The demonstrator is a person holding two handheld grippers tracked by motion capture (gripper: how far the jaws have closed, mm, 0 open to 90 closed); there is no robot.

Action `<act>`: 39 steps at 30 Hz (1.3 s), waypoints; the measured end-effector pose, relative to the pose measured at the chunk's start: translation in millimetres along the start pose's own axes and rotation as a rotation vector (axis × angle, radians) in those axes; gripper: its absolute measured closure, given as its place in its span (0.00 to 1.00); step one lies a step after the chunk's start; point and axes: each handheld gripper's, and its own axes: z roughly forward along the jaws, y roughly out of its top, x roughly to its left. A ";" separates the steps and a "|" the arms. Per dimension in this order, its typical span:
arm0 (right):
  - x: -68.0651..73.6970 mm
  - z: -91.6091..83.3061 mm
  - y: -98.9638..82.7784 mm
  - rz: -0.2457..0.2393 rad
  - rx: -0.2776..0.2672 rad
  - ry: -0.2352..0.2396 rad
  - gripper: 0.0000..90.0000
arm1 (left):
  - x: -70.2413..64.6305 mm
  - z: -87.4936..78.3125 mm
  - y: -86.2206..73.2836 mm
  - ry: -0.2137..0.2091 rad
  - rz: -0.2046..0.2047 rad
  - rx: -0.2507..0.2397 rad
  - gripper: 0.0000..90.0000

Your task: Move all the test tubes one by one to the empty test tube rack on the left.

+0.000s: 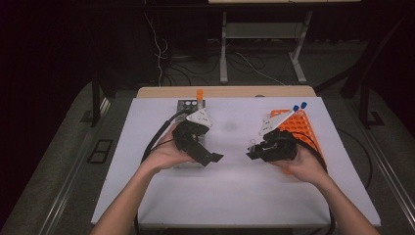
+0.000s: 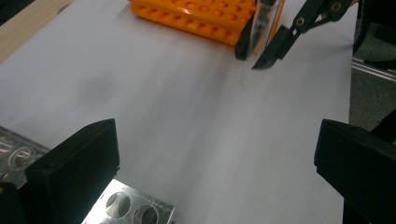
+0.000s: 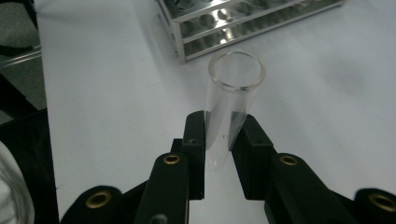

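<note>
Right gripper point(image 3: 218, 154) clamps a clear tube point(image 3: 232, 100) between its pads, open end up, above the sheet point(image 3: 116, 93) near the steel rack point(image 3: 224, 28). Left gripper point(image 2: 215, 154) jaws wide, empty.

Lab — test-tube racks point(image 1: 298, 128) on white table point(image 1: 235, 186).

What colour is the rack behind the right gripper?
Orange. The rack shows best in the high view, behind the right gripper.
</note>
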 end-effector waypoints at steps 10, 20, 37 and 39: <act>17.6 21.1 8.9 -0.060 0.022 0.047 0.83 | -10.5 16.8 6.9 -0.060 0.052 0.060 0.03; 36.1 37.7 13.4 -0.105 0.041 0.087 0.83 | -18.3 31.4 11.6 -0.158 0.099 0.124 0.24; 48.8 54.0 12.4 -0.157 0.066 0.114 0.83 | -27.3 36.1 12.3 -0.228 0.190 0.176 0.77; 51.5 54.5 12.3 -0.148 0.069 0.119 0.83 | -25.8 36.5 11.9 -0.237 0.186 0.177 0.82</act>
